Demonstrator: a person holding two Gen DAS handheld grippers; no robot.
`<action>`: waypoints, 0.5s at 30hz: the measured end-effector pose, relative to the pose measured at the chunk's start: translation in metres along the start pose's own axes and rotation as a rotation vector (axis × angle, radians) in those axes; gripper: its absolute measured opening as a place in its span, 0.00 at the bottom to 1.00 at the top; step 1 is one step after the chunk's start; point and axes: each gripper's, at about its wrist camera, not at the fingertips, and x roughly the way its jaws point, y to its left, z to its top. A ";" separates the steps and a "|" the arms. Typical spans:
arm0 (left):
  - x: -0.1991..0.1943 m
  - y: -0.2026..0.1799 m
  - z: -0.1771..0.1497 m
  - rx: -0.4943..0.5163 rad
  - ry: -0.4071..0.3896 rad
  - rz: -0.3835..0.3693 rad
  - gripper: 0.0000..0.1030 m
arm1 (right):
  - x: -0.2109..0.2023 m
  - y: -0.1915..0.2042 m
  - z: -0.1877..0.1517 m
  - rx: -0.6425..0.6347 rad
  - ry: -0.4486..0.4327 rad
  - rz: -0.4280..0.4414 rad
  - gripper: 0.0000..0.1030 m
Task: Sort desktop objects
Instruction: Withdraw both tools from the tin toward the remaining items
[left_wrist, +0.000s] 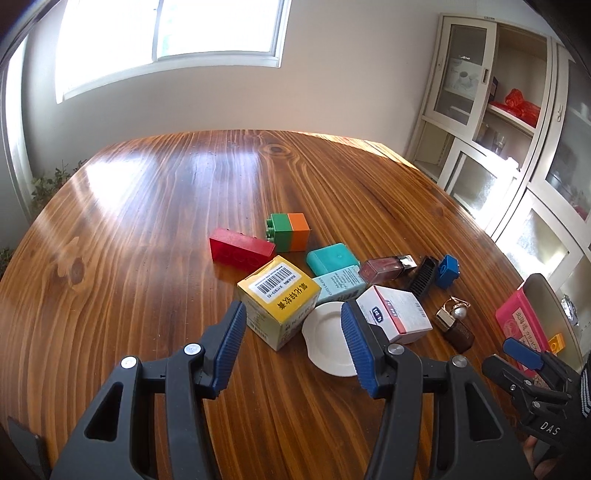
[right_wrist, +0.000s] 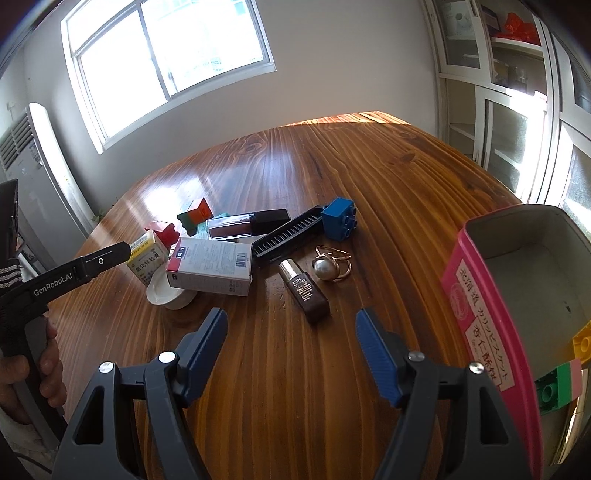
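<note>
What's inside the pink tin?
The pink tin is open. Its near corner holds a yellow brick and a green-and-pink one. The near wall hides some floor.

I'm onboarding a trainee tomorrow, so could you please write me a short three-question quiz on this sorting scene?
1. True or false: the left gripper holds the yellow box.
2. What lies nearest ahead of the right gripper? A) blue brick B) brown bottle C) black comb
3. Fill in: the pearl ring lies on the ____ beside the brown bottle.

Key
1. False: its jaws are open and hold nothing.
2. B
3. Table
</note>
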 end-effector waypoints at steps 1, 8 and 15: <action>0.003 0.001 0.002 0.006 -0.001 -0.002 0.56 | 0.002 0.000 0.000 0.002 0.003 0.001 0.74; 0.021 0.012 0.016 0.055 -0.044 -0.007 0.56 | 0.008 0.000 0.000 0.008 0.017 0.024 0.77; 0.038 0.015 0.019 0.068 -0.021 -0.051 0.68 | 0.014 0.001 0.001 0.017 0.030 0.045 0.79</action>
